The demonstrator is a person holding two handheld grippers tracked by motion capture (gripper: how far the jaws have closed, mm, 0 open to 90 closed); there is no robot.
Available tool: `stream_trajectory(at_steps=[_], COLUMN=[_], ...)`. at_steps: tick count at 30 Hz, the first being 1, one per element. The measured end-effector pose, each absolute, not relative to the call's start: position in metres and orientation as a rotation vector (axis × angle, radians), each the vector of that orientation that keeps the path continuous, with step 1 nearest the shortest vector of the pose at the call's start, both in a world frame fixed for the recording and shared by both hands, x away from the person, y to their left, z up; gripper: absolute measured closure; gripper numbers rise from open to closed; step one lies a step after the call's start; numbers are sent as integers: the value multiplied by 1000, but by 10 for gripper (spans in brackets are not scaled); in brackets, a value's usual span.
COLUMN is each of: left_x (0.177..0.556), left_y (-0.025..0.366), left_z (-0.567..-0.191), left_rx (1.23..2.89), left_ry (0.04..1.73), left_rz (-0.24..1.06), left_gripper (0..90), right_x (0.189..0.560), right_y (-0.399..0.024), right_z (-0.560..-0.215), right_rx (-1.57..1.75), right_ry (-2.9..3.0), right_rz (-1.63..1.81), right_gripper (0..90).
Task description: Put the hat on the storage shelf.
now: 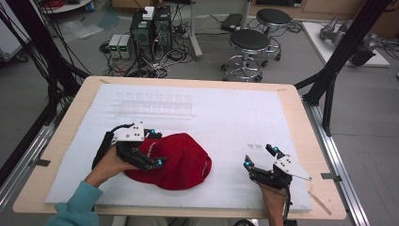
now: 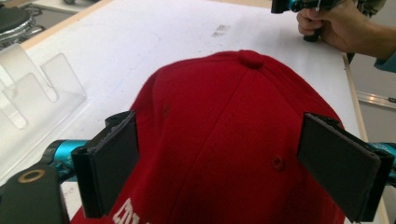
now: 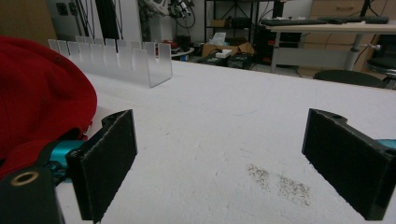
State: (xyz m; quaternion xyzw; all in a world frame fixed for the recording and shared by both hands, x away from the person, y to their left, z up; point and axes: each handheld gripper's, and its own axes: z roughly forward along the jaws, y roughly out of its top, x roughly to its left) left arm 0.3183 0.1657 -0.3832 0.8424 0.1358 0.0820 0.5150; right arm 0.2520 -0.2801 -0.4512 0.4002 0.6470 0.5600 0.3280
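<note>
The red cap (image 1: 176, 162) sits lower left of centre, crown between the wide-open left tongs (image 1: 153, 147), while the right tongs (image 1: 260, 157), agape and empty, hover well apart at lower right.

Even, bright overhead light; white worktop (image 1: 226, 117) near washed out. Soft short shadow under red cap (image 1: 181, 162). All views slightly soft, low resolution; background past the worktop blurry.

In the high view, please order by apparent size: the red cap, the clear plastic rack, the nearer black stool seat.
1. Red fabric cap
2. Clear plastic slotted rack, faint, so extent is unsure
3. Round black stool seat, though it stands farther away
</note>
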Motion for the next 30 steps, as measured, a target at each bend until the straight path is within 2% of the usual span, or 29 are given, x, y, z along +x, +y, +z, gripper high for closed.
stream_trajectory(at_steps=[7, 14, 15, 16, 18, 19, 20, 22, 27, 30], left_x=[322, 324, 325, 324, 325, 325, 325, 325, 325, 324], left_y=[159, 154, 154, 154, 154, 154, 155, 155, 154, 154], left_z=[-389, -393, -393, -393, -394, -394, -393, -393, -393, -393], left_rx=[2071, 2112, 2123, 2127, 2148, 2150, 2157, 2162, 2192, 2198], left_ry=[356, 356, 353, 354, 352, 356, 354, 368, 396, 426], left_rz=[181, 147, 152, 154, 168, 178, 187, 190, 218, 231], left_gripper=[144, 272, 332, 332, 401, 485, 485, 549, 756, 798], right_x=[252, 252, 252, 252, 252, 252, 252, 252, 252, 252], right_y=[-280, -280, -280, -280, -280, -280, -280, -280, -280, -280], right_z=[-451, -451, -451, -451, -451, -451, -451, -451, -451, -451], right_rx=[1050, 1051, 1052, 1052, 1052, 1052, 1052, 1051, 1052, 1052], right_ry=[1694, 1694, 1694, 1694, 1693, 1693, 1693, 1694, 1694, 1694], right_rz=[1467, 1468, 1468, 1468, 1469, 1468, 1468, 1467, 1467, 1467], right_gripper=[91, 91, 91, 91, 91, 91, 91, 91, 91, 91])
